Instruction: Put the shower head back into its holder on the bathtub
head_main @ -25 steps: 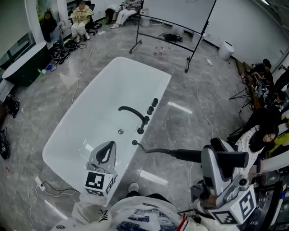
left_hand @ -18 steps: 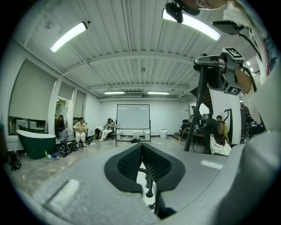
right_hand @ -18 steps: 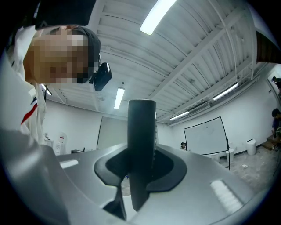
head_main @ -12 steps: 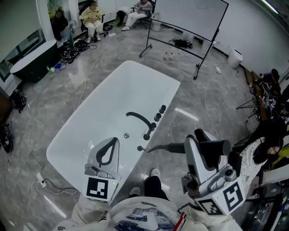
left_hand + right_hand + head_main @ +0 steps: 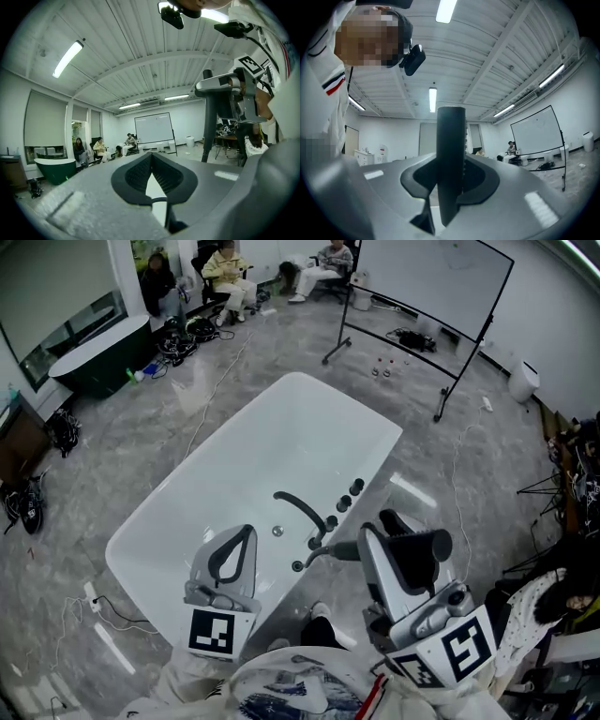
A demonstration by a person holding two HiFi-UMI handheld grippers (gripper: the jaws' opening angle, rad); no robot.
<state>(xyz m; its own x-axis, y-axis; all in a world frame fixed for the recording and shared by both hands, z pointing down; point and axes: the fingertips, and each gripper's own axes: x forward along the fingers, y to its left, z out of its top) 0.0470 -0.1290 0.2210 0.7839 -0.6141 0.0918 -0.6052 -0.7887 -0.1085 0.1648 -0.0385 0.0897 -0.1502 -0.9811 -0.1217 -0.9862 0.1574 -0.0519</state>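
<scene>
White oval freestanding bathtub [image 5: 187, 502] runs diagonally through the frame centre. It now sits nearer the middle than 1 sec ago, as the whole head view has slid.

Right tongs [image 5: 380, 538] are clamped on the dark grey cylindrical shower head [image 5: 451, 154], same grip as before. In the right gripper view the handle stands upright btwn the jaws w/ both pads against it.

Vs 1 sec ago, right tongs + shower head have shifted left in the head view. Then they were at the right edge over the grey marbled floor [image 5: 441, 465], w/ the thin black hose [image 5: 312, 557] stretched long toward the tub. Now they're lower centre, w/ the handle's end just beside the tub's near rim and near the black curved spout [image 5: 302, 509]. The hose is down to a short bend from its round black outlet [image 5: 297, 566] on the rim. Can't tell if the shower head touches any rim fitting.

Left tongs [image 5: 247, 532] have tips together w/ nothing btwn them, at lower left-centre over the tub's near end. They sit a bit higher in frame than before.

Two round black knobs [image 5: 349, 496] sit on the rim past the spout. The wheeled whiteboard [image 5: 431, 282] at upper right shows fuller than before. Seated people [image 5: 230, 263] at upper left are nearer the centre.
</scene>
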